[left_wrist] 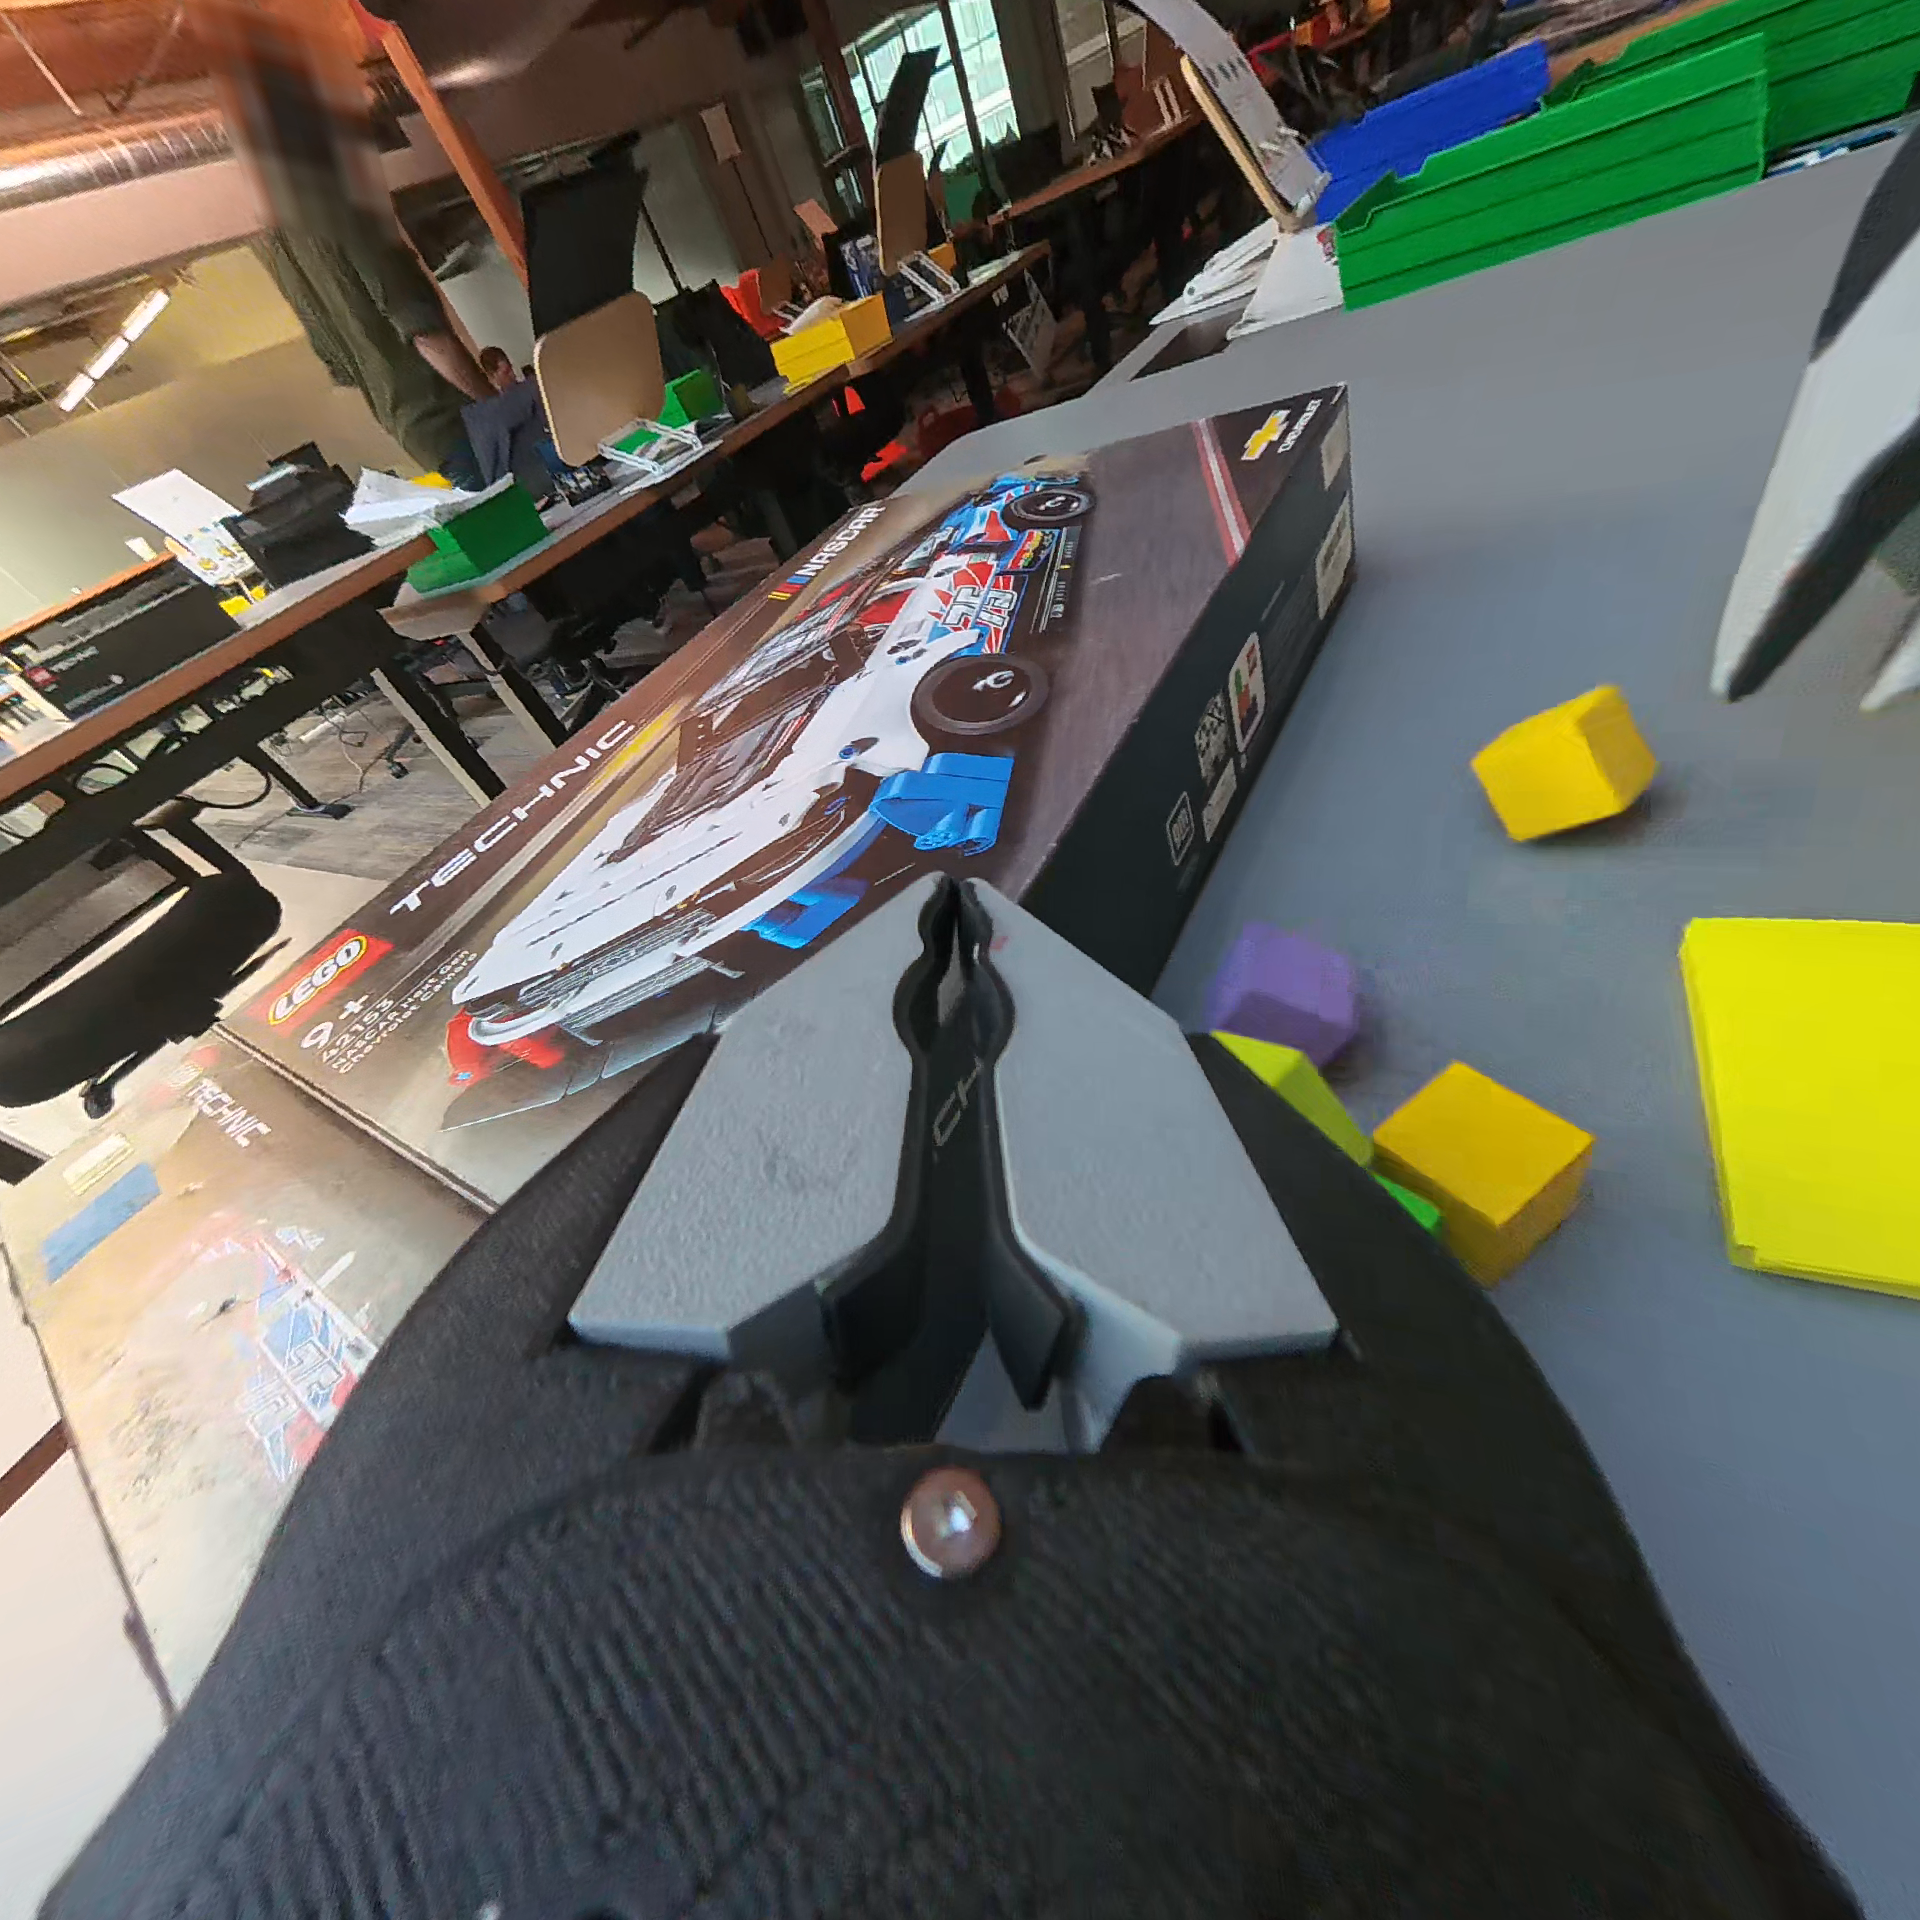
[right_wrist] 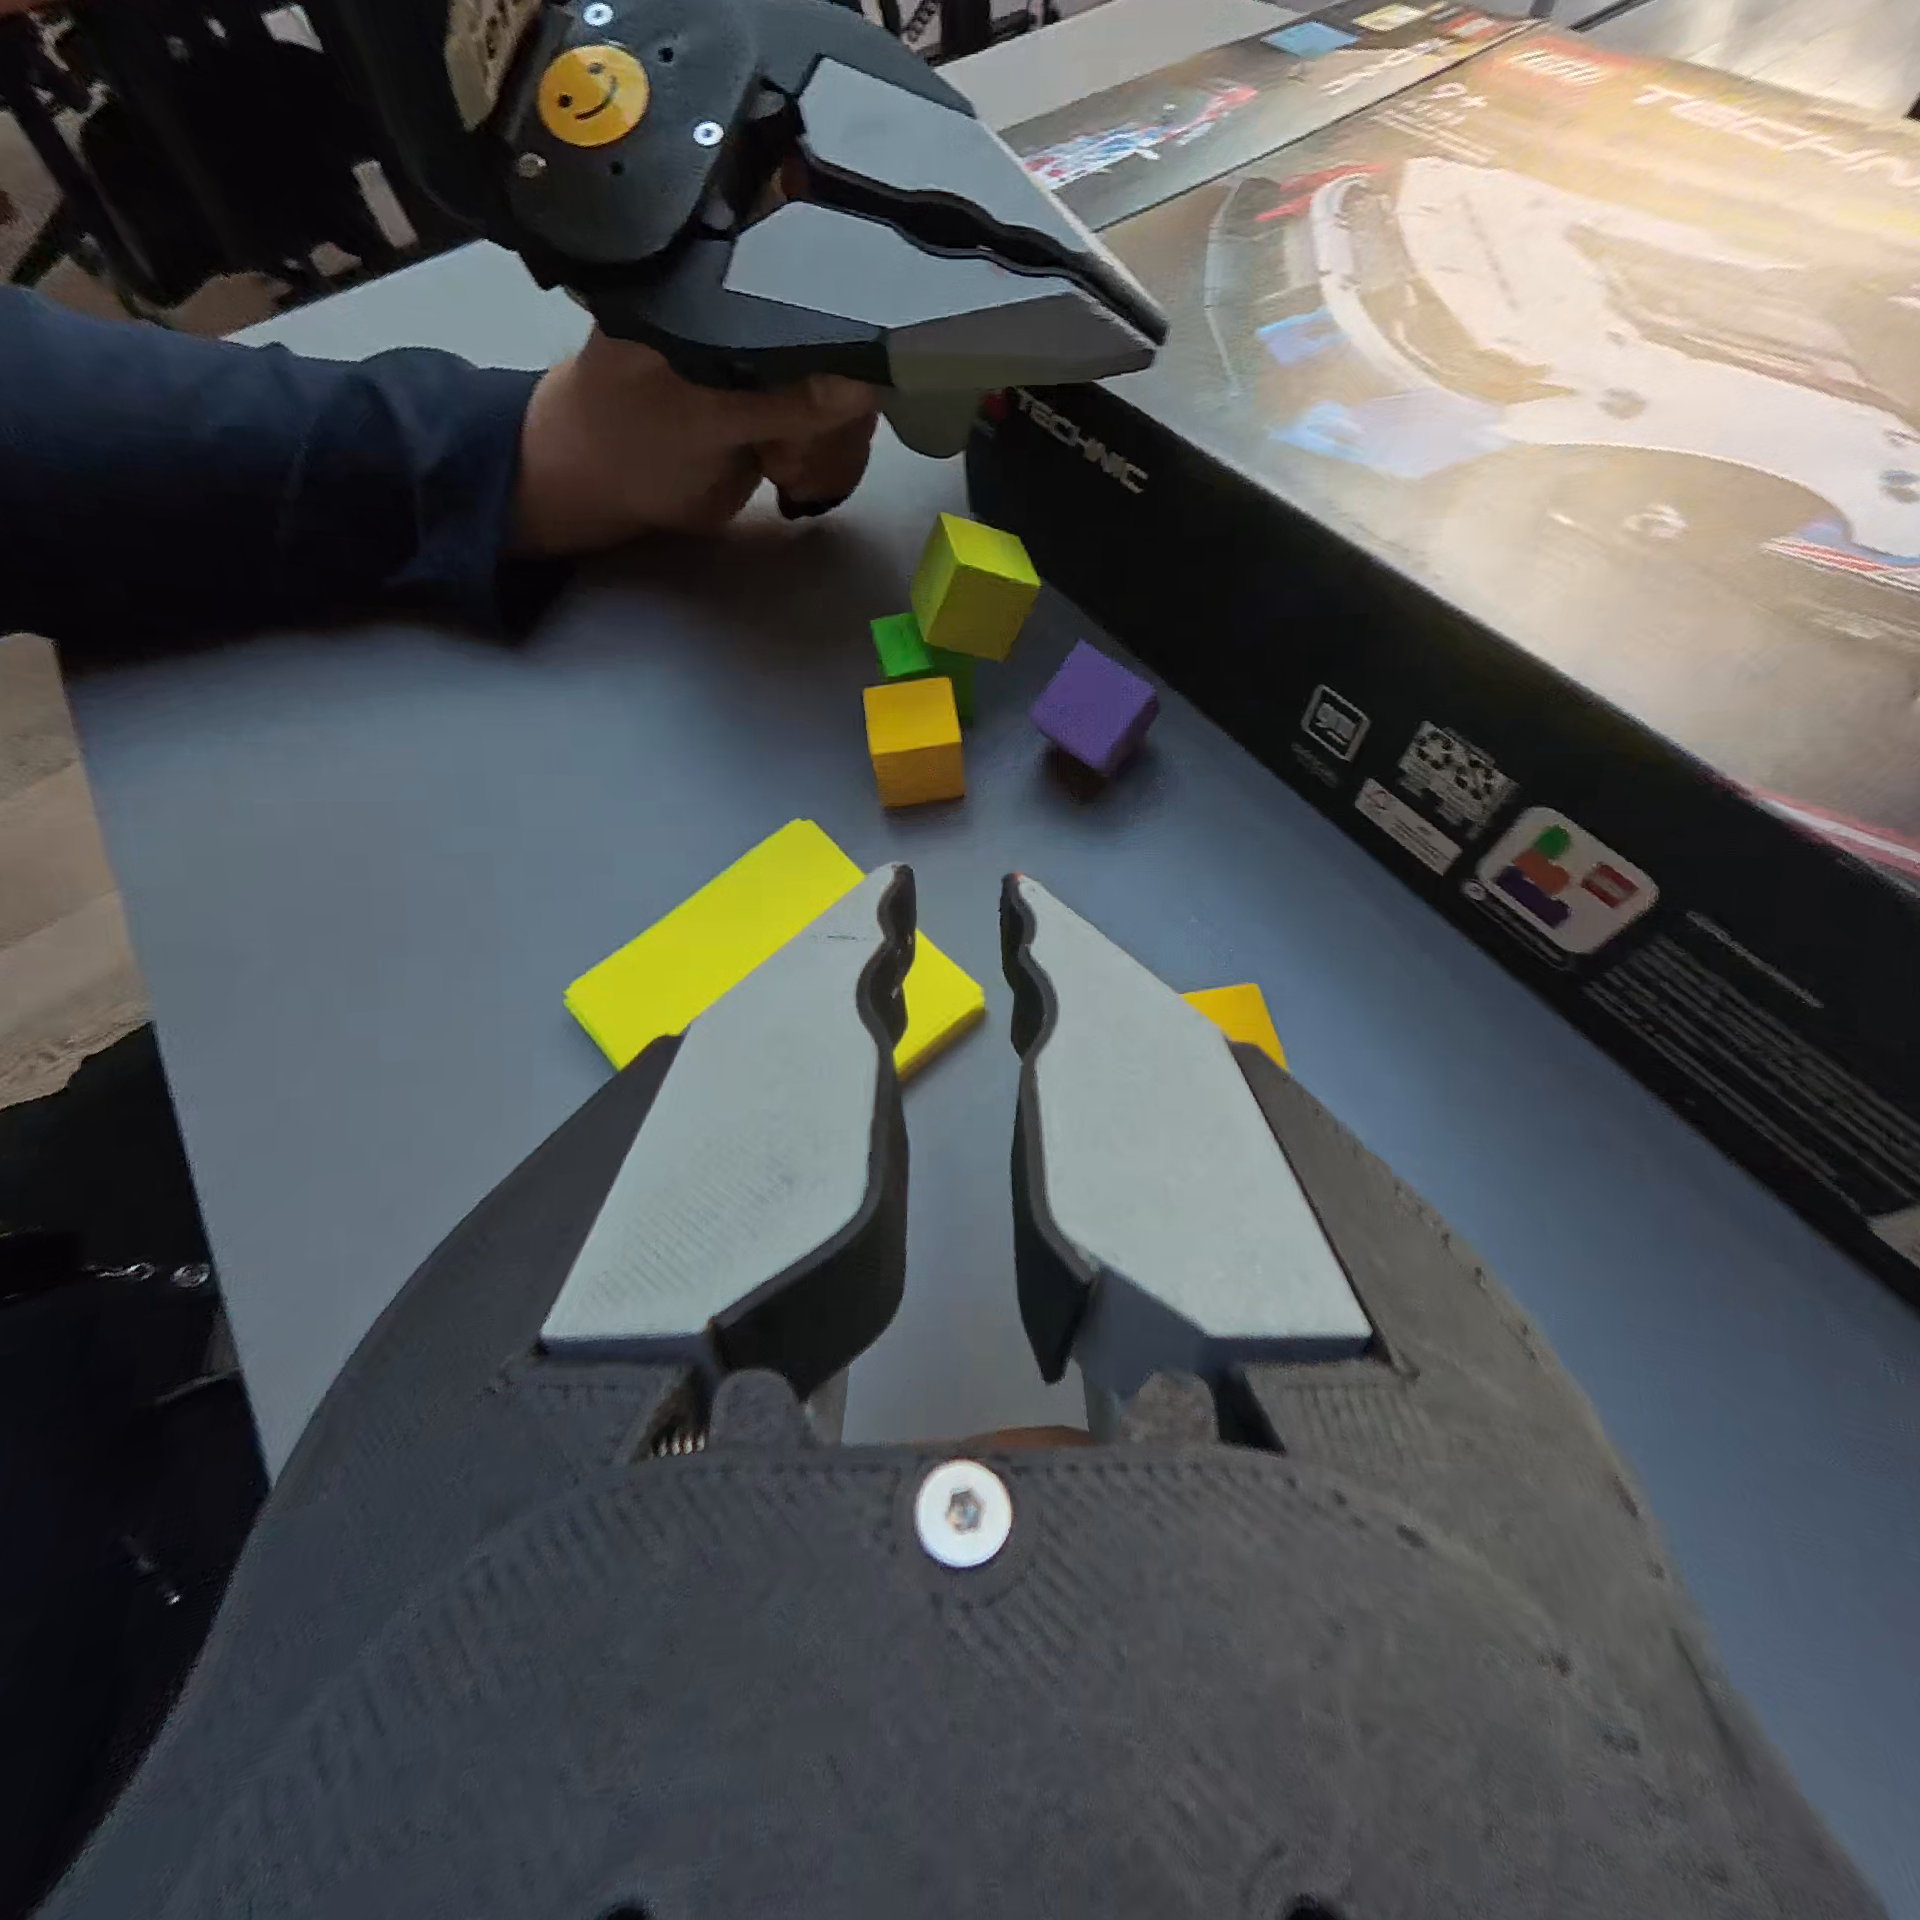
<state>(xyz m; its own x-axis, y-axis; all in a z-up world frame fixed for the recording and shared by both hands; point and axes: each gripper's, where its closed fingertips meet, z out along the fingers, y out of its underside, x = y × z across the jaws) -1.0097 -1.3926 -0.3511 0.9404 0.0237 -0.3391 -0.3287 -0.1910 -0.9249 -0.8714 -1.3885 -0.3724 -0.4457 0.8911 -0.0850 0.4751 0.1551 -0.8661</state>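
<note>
My left gripper is shut with nothing between its pads, its tips over the near edge of a large boxed toy car kit. It also shows in the right wrist view, shut, held by a hand in a dark blue sleeve. My right gripper is open and empty above the grey table. A yellow paper pad lies under its left finger and a yellow block peeks out beside its right finger. Ahead lie a yellow cube, a purple cube, and a lime cube leaning on a green cube.
The kit box runs along the right side of the right wrist view. In the left wrist view a lone yellow cube lies below the right gripper's fingers. Green and blue trays stand at the table's far end. Desks and chairs lie beyond. Some 15 cm of space lies between my two pairs of fingers.
</note>
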